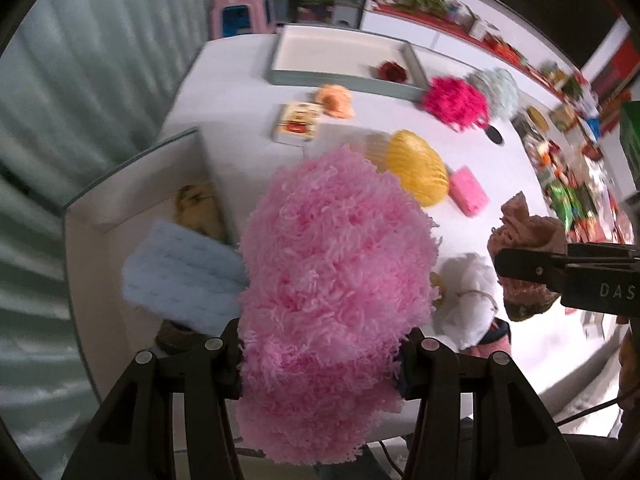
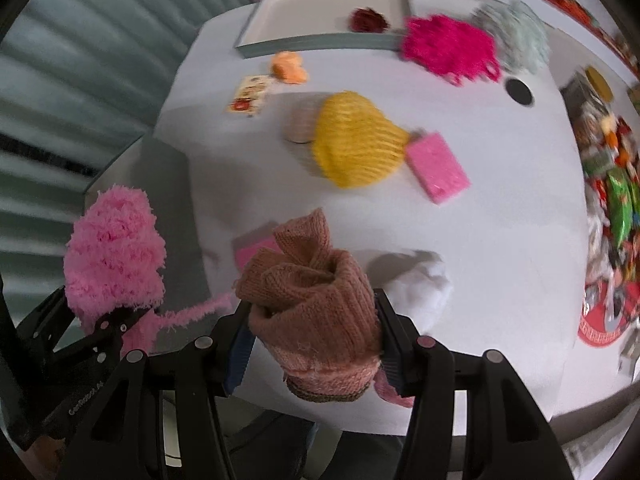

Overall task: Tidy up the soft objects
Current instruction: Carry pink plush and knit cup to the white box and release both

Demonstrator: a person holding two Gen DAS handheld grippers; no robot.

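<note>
A white table point(image 2: 500, 208) carries a grey-rimmed tray point(image 1: 344, 80) at its far edge, a yellow net pouch point(image 2: 356, 140), a magenta fluffy bundle point(image 2: 448, 48) and a pink sponge point(image 2: 438, 168). Above its near edge, the left gripper point(image 1: 320, 360) pinches a fluffy pink bundle point(image 1: 332, 264) beside an open box point(image 1: 132, 216). The right gripper point(image 2: 312, 336) squeezes a rolled salmon knit piece point(image 2: 316, 300).

Both wrist views look steeply down, sharing the white table point(image 1: 520, 340).
</note>
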